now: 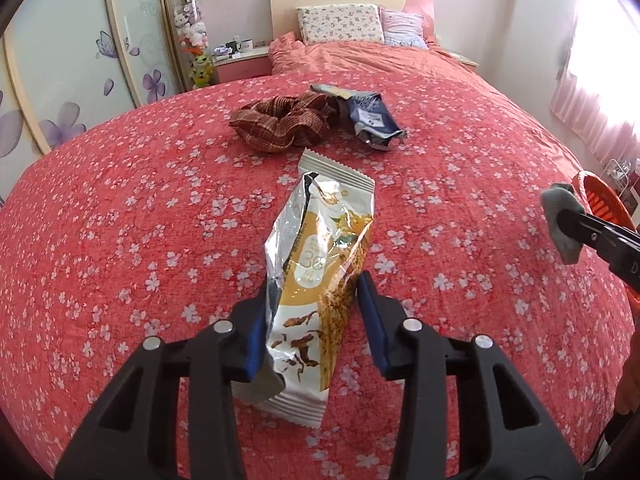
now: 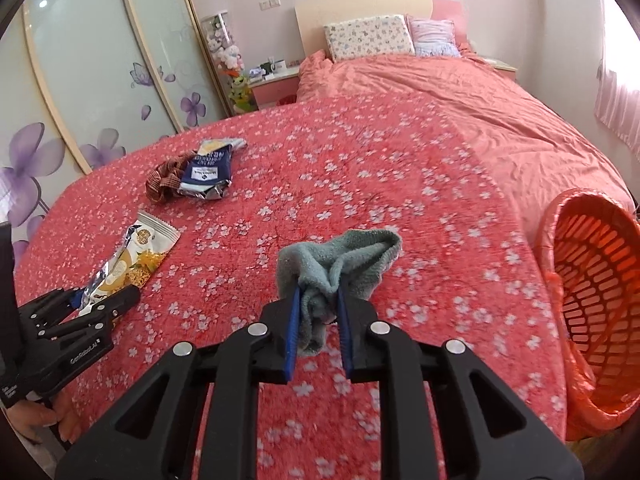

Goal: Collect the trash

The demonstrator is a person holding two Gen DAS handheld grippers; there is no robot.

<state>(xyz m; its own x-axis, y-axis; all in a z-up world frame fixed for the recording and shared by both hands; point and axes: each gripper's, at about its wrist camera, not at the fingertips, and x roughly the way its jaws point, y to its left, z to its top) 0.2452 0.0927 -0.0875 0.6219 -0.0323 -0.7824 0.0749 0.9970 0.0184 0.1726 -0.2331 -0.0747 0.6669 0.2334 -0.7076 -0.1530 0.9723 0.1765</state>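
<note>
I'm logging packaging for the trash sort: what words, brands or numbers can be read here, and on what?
"30": large numeral on the yellow snack wrapper; the smaller print around it is unreadable.
White label on the dark blue packet: too small and blurred to read.
White lettering on the left gripper body: too blurred to read surely.
Mugs on the bedside shelf: print too small.
</note>
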